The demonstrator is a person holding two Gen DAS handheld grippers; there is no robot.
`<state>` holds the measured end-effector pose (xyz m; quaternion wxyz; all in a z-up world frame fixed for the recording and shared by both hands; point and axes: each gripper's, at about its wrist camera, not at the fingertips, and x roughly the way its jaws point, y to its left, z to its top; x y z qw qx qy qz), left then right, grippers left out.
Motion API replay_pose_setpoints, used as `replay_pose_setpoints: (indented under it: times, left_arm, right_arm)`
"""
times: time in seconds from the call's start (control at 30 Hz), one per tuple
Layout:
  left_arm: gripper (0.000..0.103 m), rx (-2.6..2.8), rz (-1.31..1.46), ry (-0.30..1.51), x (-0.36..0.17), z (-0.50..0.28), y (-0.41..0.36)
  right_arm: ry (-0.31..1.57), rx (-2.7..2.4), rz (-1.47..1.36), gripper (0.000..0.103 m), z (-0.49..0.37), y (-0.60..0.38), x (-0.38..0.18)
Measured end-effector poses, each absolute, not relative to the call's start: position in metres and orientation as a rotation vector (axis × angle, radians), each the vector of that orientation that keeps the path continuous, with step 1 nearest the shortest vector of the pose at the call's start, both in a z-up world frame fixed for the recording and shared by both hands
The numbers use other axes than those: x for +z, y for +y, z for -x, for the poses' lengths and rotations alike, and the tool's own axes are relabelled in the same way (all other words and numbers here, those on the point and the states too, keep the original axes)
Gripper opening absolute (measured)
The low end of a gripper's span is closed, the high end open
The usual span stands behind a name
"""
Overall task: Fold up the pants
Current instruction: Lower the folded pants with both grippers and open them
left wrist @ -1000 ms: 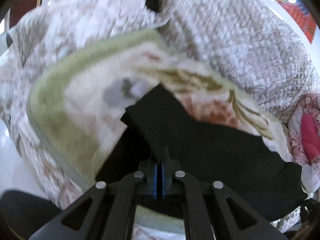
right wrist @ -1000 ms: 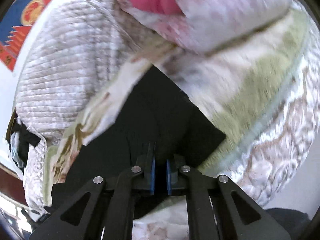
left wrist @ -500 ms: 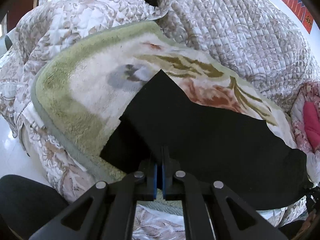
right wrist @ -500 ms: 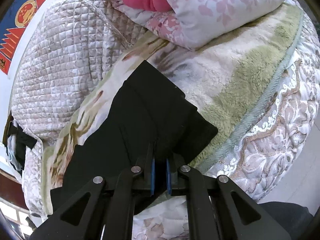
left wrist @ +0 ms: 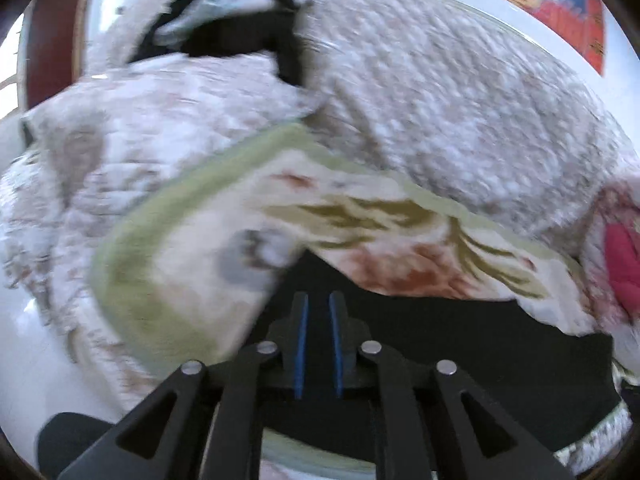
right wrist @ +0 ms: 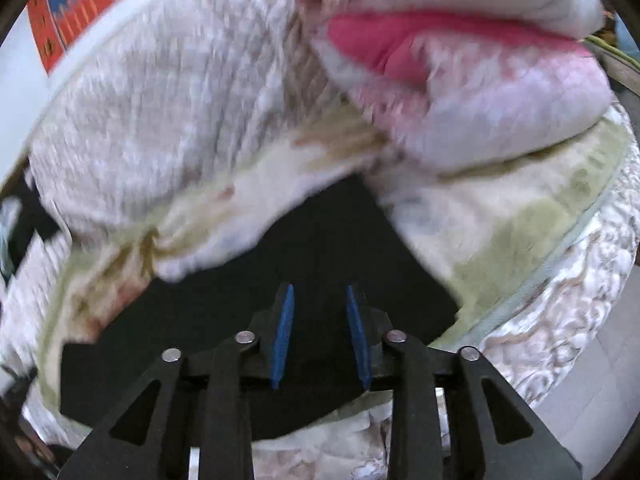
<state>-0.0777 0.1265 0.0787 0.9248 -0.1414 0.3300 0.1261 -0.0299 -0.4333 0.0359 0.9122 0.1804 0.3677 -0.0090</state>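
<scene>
Left wrist view first, and it's pretty smeared. The black pants [left wrist: 460, 344] lie flat on the fleecy flower-print blanket [left wrist: 192, 264] with the green border, which covers the bed. The left claw [left wrist: 319, 316] sits over the near left end of the pants, its jaws opening, blue pads a narrow gap apart, with only the dark fabric showing behind that gap, not pinched. Past the blanket from the pants is a big quilted beige cover [left wrist: 460, 112], and beyond that a pile of dark and pale stuff I can't make out. Far right of the pants there's a floral pillow with a pink bit [left wrist: 620, 264]. Top right is a red and blue wall hanging [left wrist: 560, 4] with a gold emblem; any writing on it is too blurry to read.

Right wrist view: same pants [right wrist: 328, 248], now with one corner pointing away from the camera over the blanket [right wrist: 520, 240]. The right claw [right wrist: 320, 312] hovers over the near part of them, jaws opening and clearly wider apart, nothing gripped. The pillow [right wrist: 480, 92] is just beyond the pants, the quilted cover [right wrist: 168, 100] to its left, and the hanging [right wrist: 76, 12] at top left, still unreadable. No containers in either view.
</scene>
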Motion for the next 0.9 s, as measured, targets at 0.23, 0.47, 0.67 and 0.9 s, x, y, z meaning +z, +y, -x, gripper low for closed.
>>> replay_pose_setpoints:
  times: [0.23,0.47,0.67,0.9]
  left_arm:
    - [0.019,0.094,0.219,0.796,0.055,0.033,0.09]
    - [0.02,-0.024,0.177,0.884,0.028,-0.023,0.077]
    - [0.015,0.156,0.304,0.884,0.004,-0.036,0.135]
    - [0.015,0.234,0.316,0.795,0.018,-0.018,0.153]
  right_arm:
    - [0.756,-0.022,-0.332,0.033,0.018,-0.426,0.032]
    - [0.789,0.063,-0.247,0.033,-0.057,-0.402,0.031]
    - [0.763,-0.03,-0.355,0.028,-0.061,-0.433,0.016]
    - [0.755,-0.13,-0.352,0.03,-0.06,-0.454,0.015]
